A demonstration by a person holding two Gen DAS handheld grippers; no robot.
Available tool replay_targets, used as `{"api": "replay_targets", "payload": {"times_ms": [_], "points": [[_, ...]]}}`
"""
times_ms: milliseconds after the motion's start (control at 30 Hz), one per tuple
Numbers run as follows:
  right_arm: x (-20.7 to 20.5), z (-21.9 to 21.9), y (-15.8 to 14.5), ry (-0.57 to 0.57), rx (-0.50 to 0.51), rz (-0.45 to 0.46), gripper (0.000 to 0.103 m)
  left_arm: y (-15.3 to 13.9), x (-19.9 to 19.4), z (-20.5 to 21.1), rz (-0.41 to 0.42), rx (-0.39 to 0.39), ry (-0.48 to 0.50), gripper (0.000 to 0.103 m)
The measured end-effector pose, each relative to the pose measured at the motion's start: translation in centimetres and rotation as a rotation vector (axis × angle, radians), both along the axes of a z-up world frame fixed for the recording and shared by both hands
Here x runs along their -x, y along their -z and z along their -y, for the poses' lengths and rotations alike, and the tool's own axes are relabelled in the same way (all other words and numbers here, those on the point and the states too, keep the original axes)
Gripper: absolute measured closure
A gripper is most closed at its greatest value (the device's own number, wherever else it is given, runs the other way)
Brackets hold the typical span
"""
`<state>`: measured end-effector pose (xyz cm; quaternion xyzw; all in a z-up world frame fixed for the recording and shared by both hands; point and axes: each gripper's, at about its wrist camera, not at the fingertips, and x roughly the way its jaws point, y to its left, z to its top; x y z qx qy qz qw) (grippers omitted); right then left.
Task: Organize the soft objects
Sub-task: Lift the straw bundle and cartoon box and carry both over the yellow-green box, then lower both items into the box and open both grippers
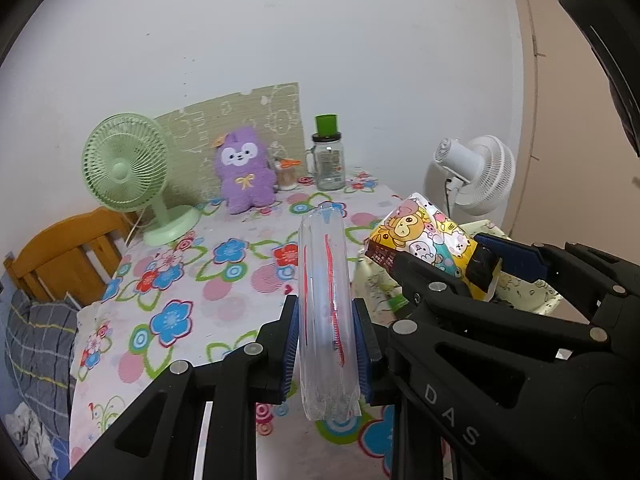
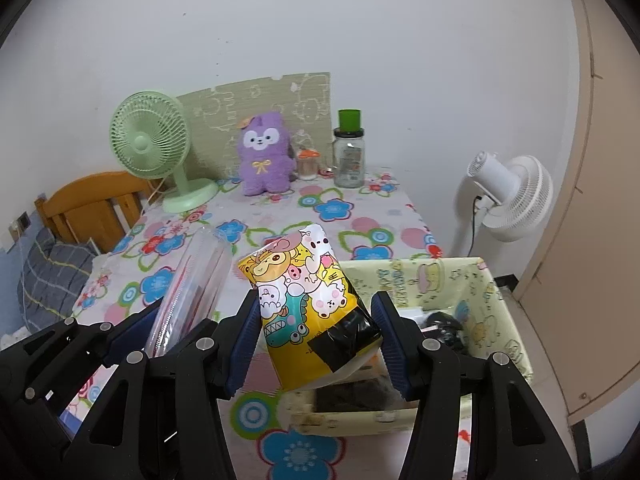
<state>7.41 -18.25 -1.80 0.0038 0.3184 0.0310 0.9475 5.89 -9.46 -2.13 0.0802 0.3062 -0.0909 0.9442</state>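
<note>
My left gripper (image 1: 326, 350) is shut on a clear plastic pouch (image 1: 326, 312) with red lines, held above the flowered table (image 1: 224, 280). It also shows in the right wrist view (image 2: 188, 288). My right gripper (image 2: 320, 344) is shut on a yellow cartoon-print tissue pack (image 2: 308, 304), held over the near left corner of a pale yellow storage box (image 2: 500, 312). In the left wrist view the pack (image 1: 428, 240) sits to the right of the pouch. A purple plush toy (image 1: 244, 172) stands at the back of the table.
A green desk fan (image 1: 124, 168) stands at the back left, a glass jar with a green lid (image 1: 328, 160) at the back right. A white floor fan (image 2: 516, 196) stands beside the table. A wooden headboard (image 1: 64, 256) and bedding lie left. Dark items lie in the box.
</note>
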Motion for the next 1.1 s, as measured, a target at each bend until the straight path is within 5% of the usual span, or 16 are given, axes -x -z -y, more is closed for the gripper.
{"api": "replay_targets", "payload": {"times_ms": [1100], "points": [[-2.3, 9.6, 3.0, 0.177, -0.024, -0.071, 0.044, 3.0, -3.5, 9.4, -0.065, -0.007, 0.171, 0.077]]}}
